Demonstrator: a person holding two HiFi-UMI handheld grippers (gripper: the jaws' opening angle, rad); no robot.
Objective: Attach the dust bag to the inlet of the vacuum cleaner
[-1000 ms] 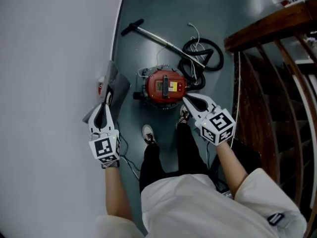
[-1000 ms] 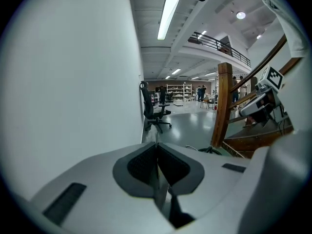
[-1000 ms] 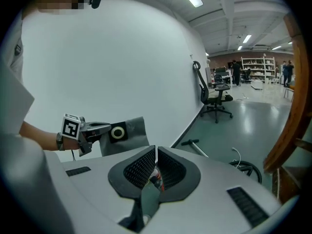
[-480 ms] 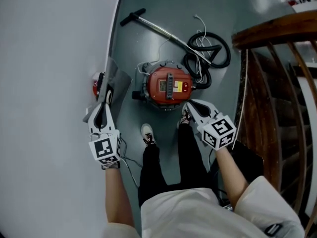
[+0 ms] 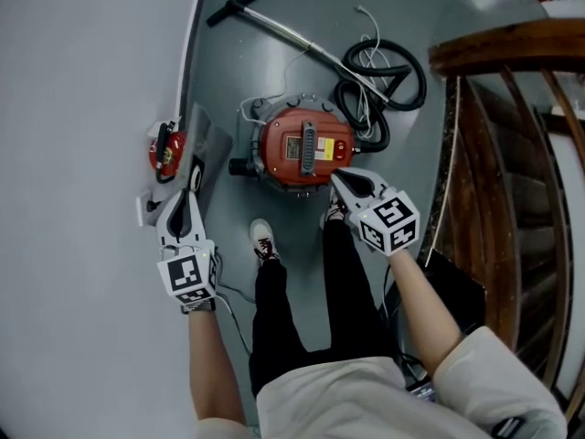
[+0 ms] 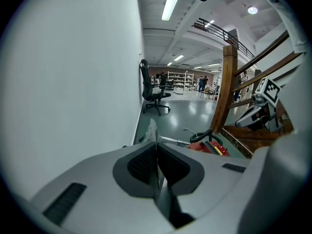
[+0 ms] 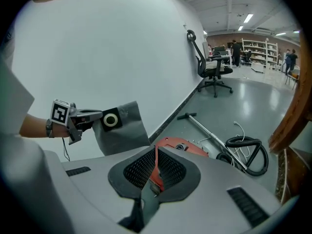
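The red drum vacuum cleaner stands on the grey floor, with a black port sticking out on its left side. My left gripper is shut on the grey dust bag next to the bag's black collar with a white ring; the bag hangs left of the vacuum, near the wall. In the left gripper view the bag shows edge-on between the pads. My right gripper is shut with nothing in it, over the vacuum's near right rim. The vacuum shows just beyond its jaws.
A coiled black hose and a long metal wand lie behind the vacuum. A wooden stair railing runs along the right. The white wall with a red fitting is on the left. My shoe is near the drum.
Both grippers have come down toward the floor, the left still holding the bag. The right gripper now overlaps the vacuum's near rim, and the red fitting on the wall has come fully into view.
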